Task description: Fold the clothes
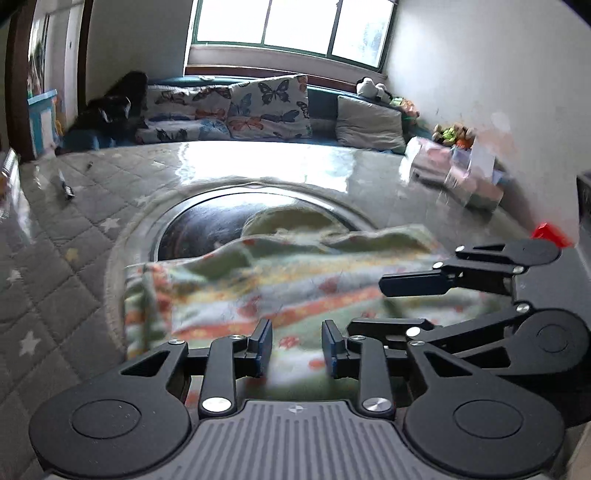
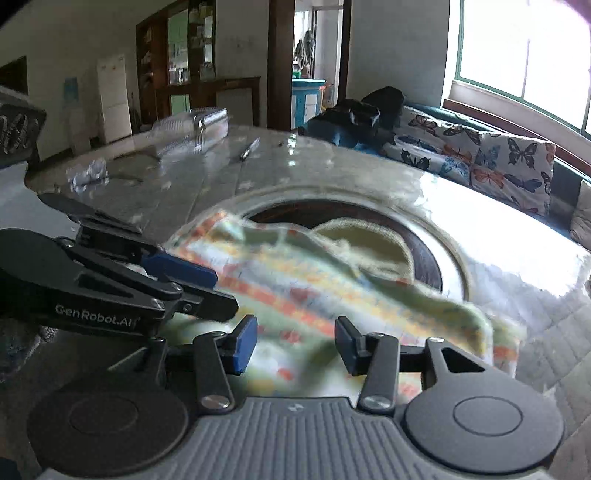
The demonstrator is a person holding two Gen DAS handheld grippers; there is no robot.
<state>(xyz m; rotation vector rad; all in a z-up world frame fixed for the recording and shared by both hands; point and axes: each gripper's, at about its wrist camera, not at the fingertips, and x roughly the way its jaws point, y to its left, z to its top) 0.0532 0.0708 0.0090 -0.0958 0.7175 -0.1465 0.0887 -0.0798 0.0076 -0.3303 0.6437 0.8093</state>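
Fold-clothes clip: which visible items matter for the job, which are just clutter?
Job:
- striped garment, lying rumpled on the table
- left claw, open
- right claw, open

Lying about:
- butterfly cushions
- plush toys
- clear plastic box
- red object
- dark bag

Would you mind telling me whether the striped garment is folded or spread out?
Partly folded: the striped garment lies bunched on the table, an upper layer rumpled over itself, not flat.

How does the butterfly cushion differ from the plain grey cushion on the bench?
The butterfly cushion carries coloured butterfly prints; the grey cushion is plain. The butterfly cushion stands left of the grey cushion, nearer the dark bag. Both lean upright under the window.
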